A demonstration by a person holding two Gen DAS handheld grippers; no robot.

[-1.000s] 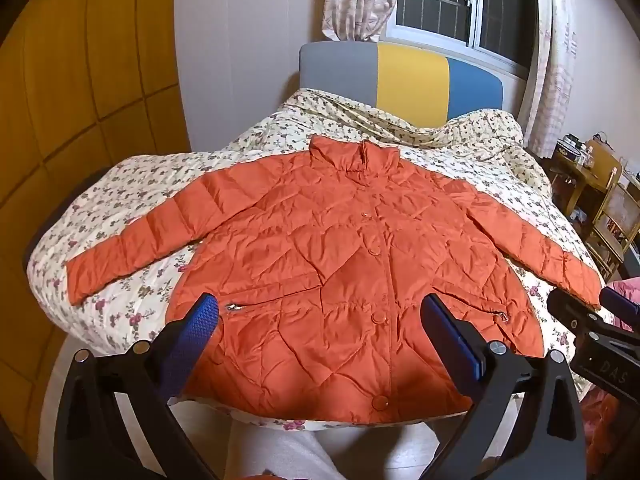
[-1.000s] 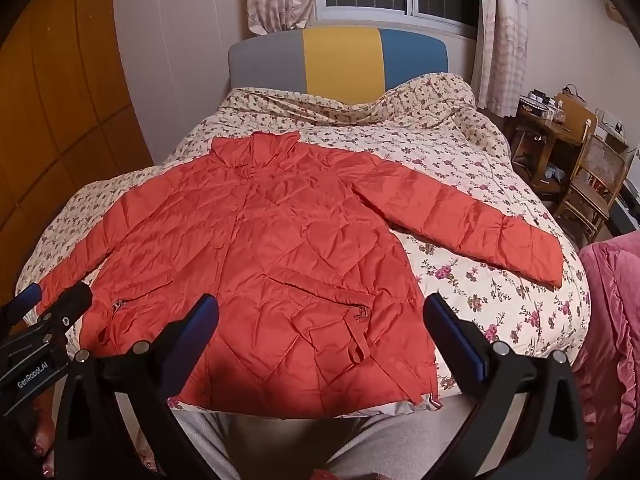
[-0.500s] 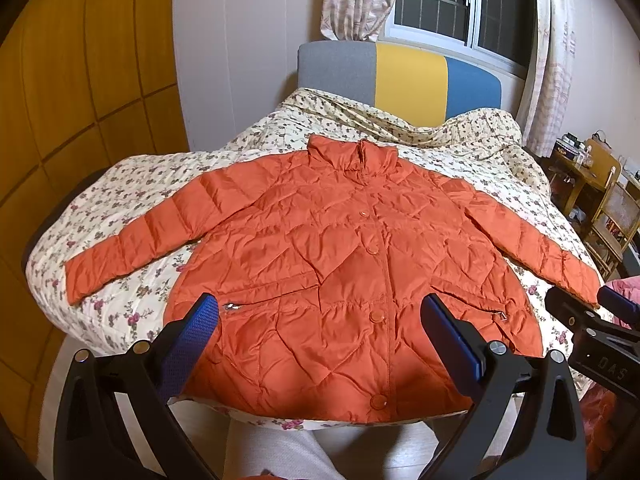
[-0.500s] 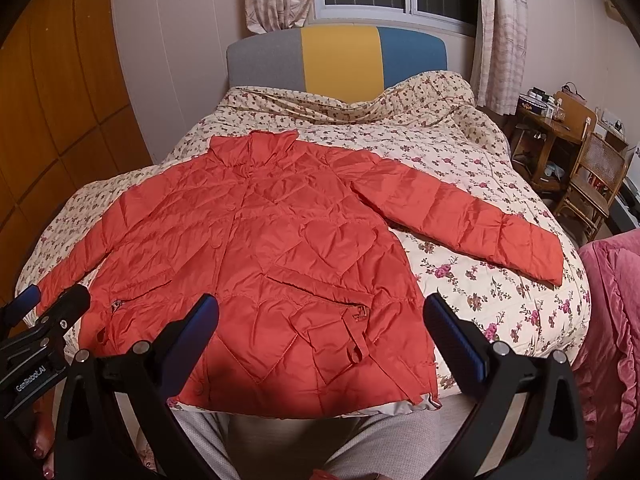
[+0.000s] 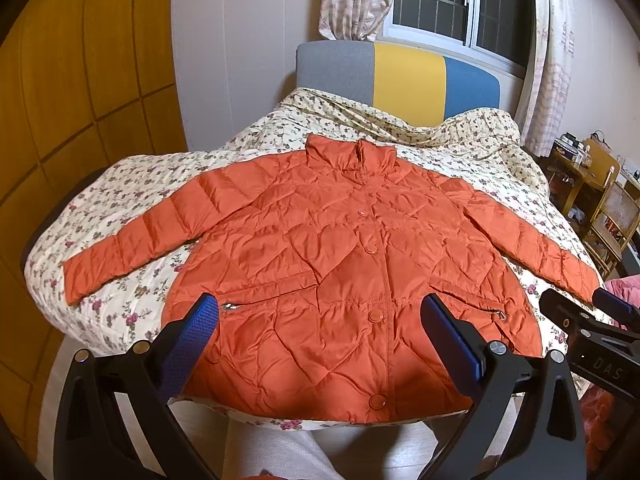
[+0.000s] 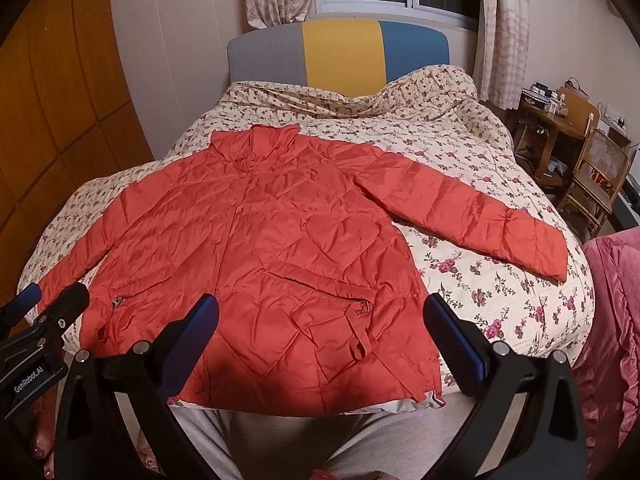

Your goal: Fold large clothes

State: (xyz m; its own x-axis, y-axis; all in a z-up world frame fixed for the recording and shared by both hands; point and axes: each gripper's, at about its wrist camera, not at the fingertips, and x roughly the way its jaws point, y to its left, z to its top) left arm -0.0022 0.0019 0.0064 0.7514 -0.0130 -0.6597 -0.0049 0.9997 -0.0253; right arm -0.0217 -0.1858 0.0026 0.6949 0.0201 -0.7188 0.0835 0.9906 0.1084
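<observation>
An orange quilted jacket [image 5: 344, 264] lies flat, front up and buttoned, on the bed, with both sleeves spread out to the sides. It also shows in the right wrist view [image 6: 272, 248]. My left gripper [image 5: 320, 316] is open and empty, held above the jacket's hem near the bed's foot. My right gripper [image 6: 320, 316] is open and empty, above the hem by the right pocket. Each gripper shows at the edge of the other's view: the right one [image 5: 592, 320] and the left one [image 6: 44, 312].
The bed has a floral quilt [image 6: 480, 280] and a grey, yellow and blue headboard [image 5: 400, 76]. Wooden wardrobe doors [image 5: 60, 100] stand at the left. A wooden desk and chair [image 6: 584, 160] stand at the right. A pink blanket [image 6: 616, 312] lies at the right.
Both grippers have drifted very slightly; the jacket has not moved and both stay open.
</observation>
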